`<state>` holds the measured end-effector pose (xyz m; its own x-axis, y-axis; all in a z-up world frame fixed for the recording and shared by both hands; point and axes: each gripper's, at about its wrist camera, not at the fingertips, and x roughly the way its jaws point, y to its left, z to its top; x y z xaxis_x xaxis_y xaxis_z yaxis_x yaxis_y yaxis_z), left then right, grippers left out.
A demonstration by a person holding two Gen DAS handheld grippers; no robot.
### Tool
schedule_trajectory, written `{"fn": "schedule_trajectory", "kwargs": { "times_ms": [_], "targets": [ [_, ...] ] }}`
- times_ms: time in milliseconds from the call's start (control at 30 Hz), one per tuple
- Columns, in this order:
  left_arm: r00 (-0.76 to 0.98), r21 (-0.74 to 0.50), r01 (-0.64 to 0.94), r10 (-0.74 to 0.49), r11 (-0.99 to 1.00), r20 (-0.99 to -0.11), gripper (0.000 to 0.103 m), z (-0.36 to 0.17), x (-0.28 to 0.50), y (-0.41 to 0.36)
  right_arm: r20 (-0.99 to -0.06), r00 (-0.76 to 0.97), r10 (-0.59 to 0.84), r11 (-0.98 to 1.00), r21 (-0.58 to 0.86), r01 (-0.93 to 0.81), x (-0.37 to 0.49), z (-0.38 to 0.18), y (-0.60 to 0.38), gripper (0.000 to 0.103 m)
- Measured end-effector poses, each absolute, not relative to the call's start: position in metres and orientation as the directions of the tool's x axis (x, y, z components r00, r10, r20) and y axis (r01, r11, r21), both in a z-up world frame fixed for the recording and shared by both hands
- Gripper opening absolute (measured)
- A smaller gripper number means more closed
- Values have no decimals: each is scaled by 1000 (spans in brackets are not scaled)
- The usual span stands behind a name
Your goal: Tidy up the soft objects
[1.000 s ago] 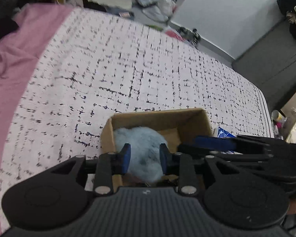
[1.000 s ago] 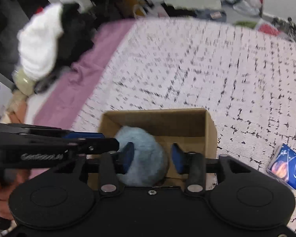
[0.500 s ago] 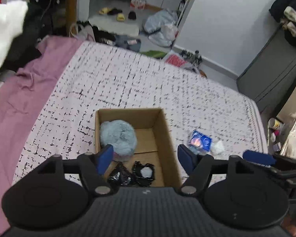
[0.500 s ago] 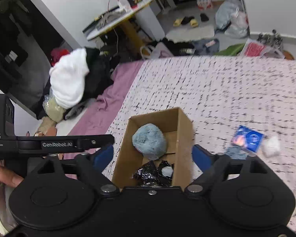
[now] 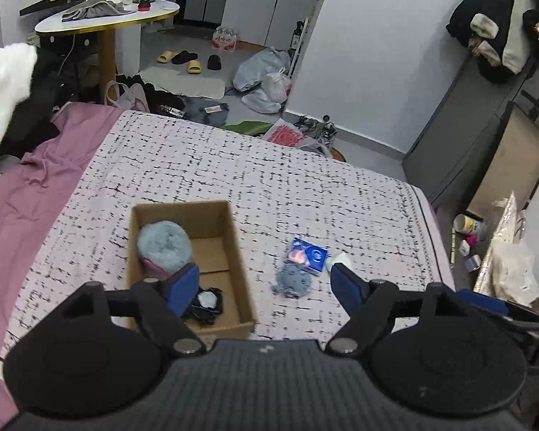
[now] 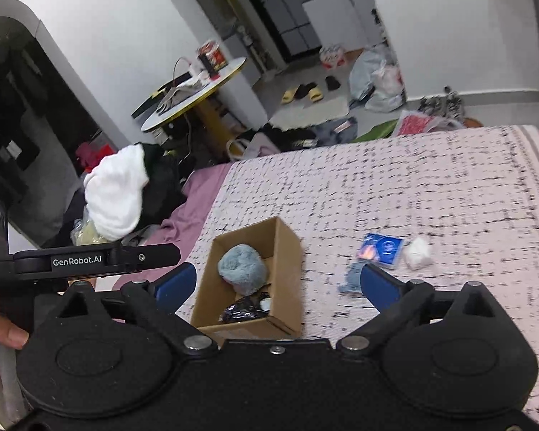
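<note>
A cardboard box [image 5: 235, 251] [image 6: 287, 248] stands on the checked bedspread. In it lie a fluffy blue-grey soft ball [image 5: 163, 244] [image 6: 242, 267] and a black crumpled item [image 5: 206, 305] [image 6: 246, 310]. To the right of the box lie a small blue-grey cloth [image 5: 293, 282] [image 6: 352, 276], a blue packet [image 5: 307, 255] [image 6: 382, 248] and a white soft lump [image 5: 339, 260] [image 6: 417, 253]. My left gripper [image 5: 266, 287] is open and empty, high above the box. My right gripper [image 6: 275, 283] is open and empty, also high above the box.
A purple sheet [image 5: 18, 208] covers the bed's left side, with a white and black clothes pile [image 6: 118, 194] beyond it. The bed's far edge drops to a cluttered floor with bags [image 5: 266, 79], slippers and a round table [image 5: 107, 18]. A dark cabinet [image 5: 478, 151] stands right.
Both grippers have opened wide, let go of the fluffy ball in the box, and risen well away from the bed. The cloth, packet and white lump have come into view.
</note>
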<state>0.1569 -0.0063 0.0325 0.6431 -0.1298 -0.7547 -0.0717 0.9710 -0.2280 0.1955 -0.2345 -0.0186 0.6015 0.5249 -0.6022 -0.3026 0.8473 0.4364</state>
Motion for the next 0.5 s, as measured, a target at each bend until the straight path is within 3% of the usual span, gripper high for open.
{"fn": "schedule_trajectory", "kwargs": {
  "times_ms": [367,500],
  "targets": [
    [673,-205,-71,-105,976,-733,79,28,119,-22,-569,698,435,894,367,-258,150,-26,-275,103],
    [690,-168,-69,-75,983,-720,85,24,110,-28,-568,709,417,904,343,-257,138,-32,-276,103]
  ]
}}
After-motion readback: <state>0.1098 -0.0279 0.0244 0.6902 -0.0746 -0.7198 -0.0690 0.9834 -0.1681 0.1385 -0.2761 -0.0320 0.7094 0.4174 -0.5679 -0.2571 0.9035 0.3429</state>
